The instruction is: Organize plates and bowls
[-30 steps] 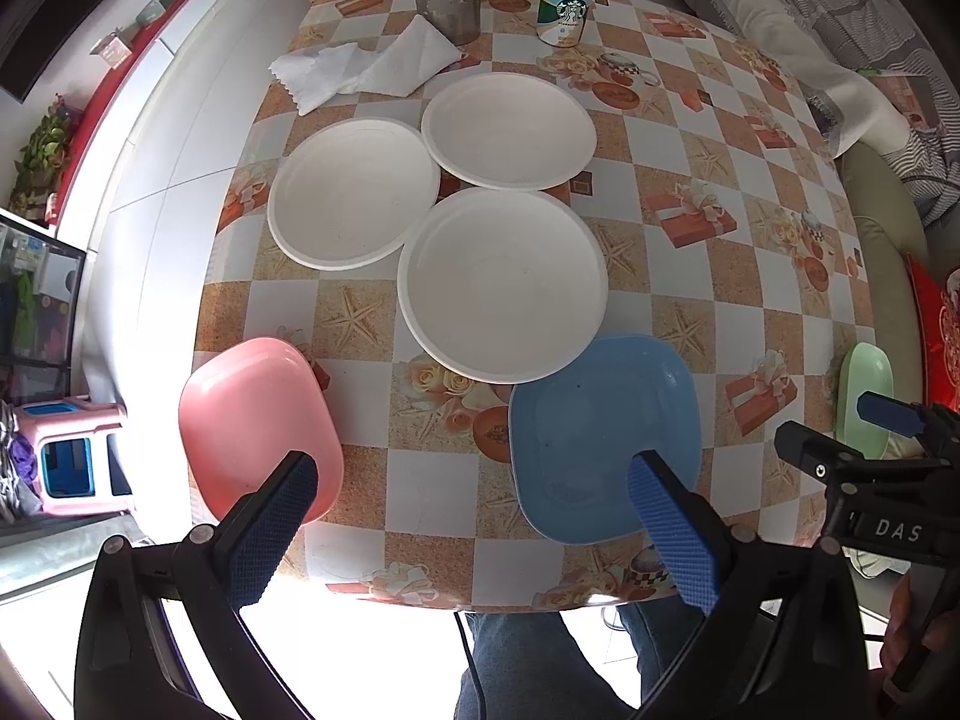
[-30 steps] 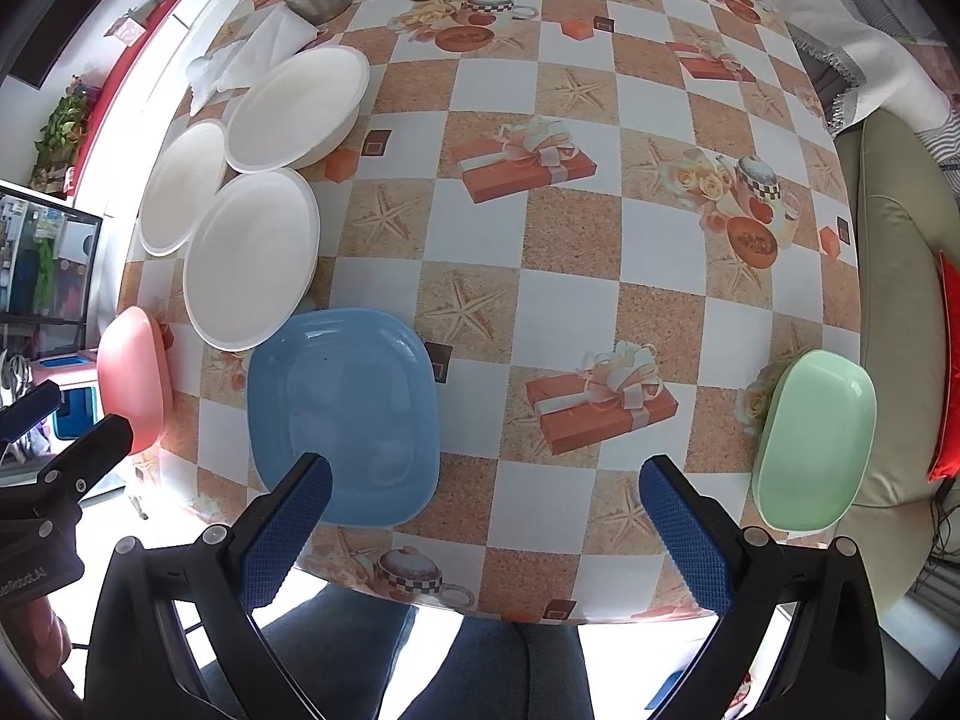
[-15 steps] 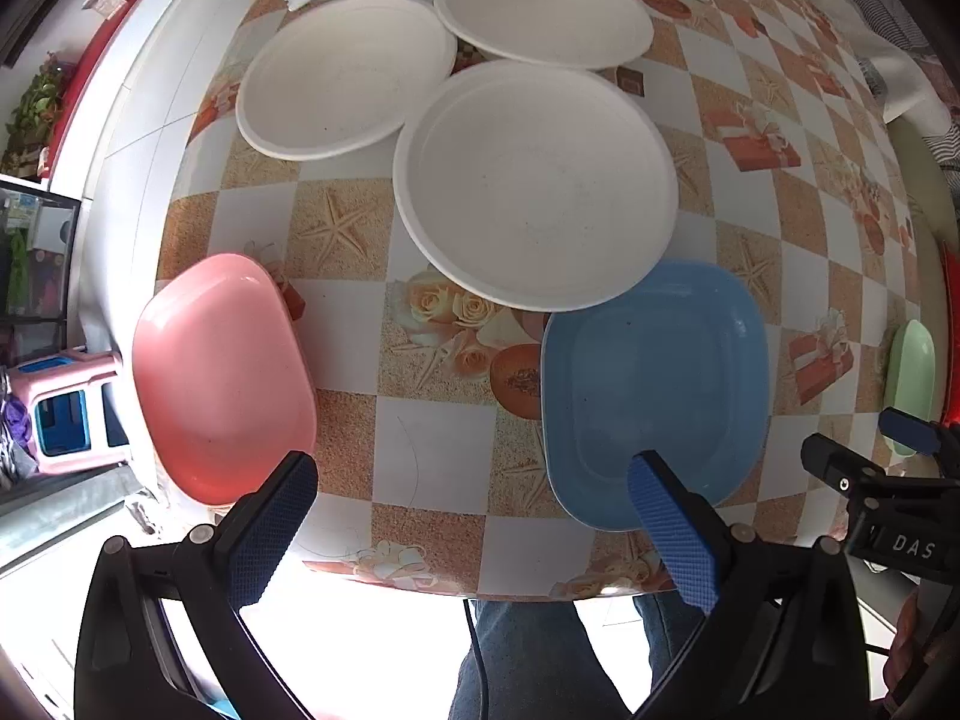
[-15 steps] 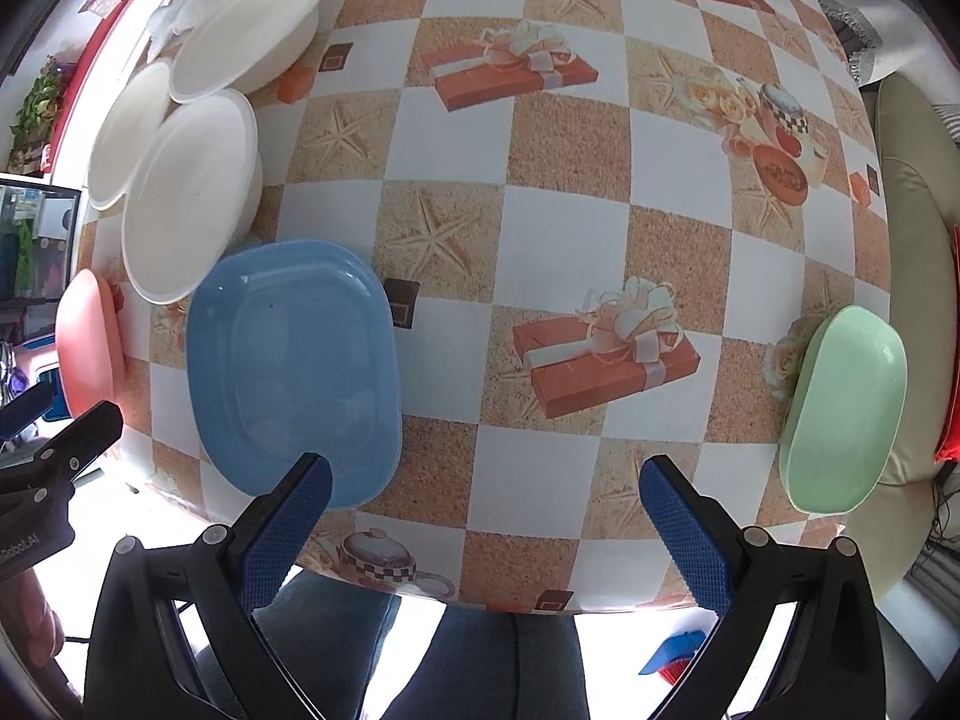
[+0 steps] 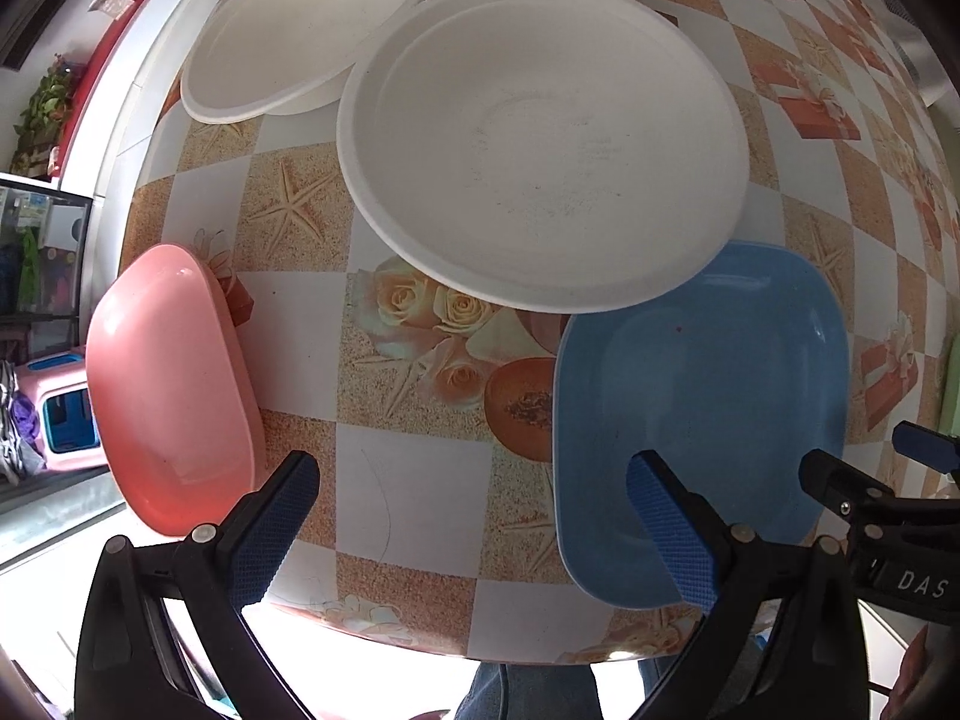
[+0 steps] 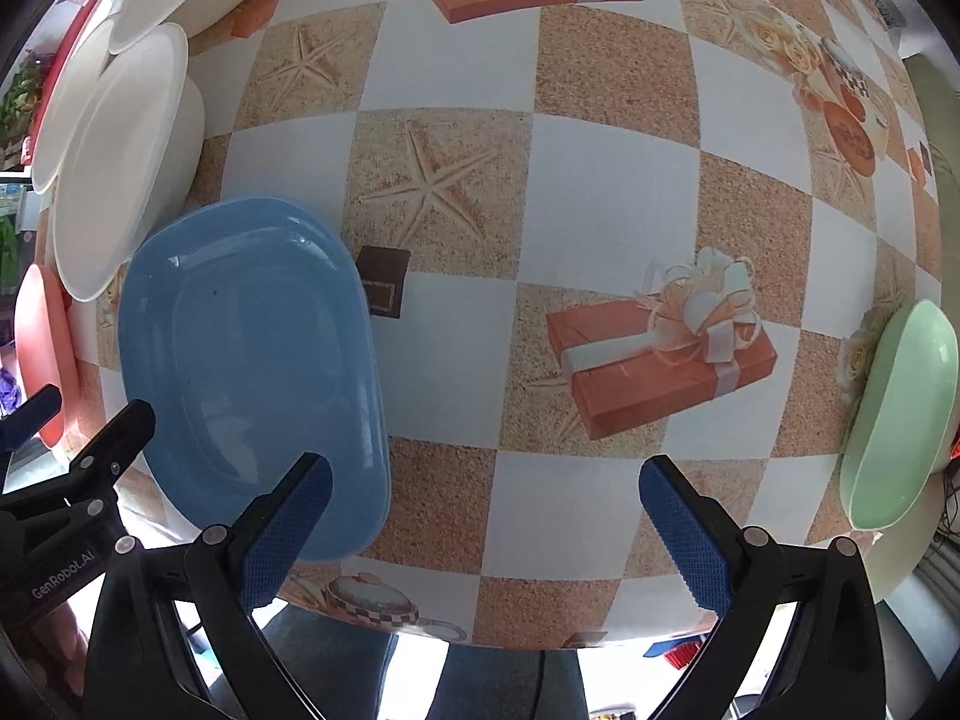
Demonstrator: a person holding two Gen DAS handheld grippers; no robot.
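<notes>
My left gripper (image 5: 474,516) is open above the table's near edge, between a pink plate (image 5: 165,390) on its left and a blue plate (image 5: 702,414) on its right. Three white round plates overlap behind them; the nearest white plate (image 5: 540,150) rests on the blue plate's far rim. My right gripper (image 6: 486,528) is open too, its left fingertip (image 6: 288,528) over the near edge of the blue plate (image 6: 252,372). A green plate (image 6: 900,420) lies at the table's right edge. Both grippers hold nothing.
The table (image 6: 600,180) wears a checkered cloth printed with starfish, gift boxes and roses. A person's jeans (image 6: 480,684) show below its near edge. A pink stool (image 5: 60,414) stands on the floor to the left, and a sofa cushion (image 6: 930,96) is at the right.
Both grippers have moved forward and down toward the table, so the plates look larger. The bottle, cup and napkin at the far side have left the views. No plate has shifted.
</notes>
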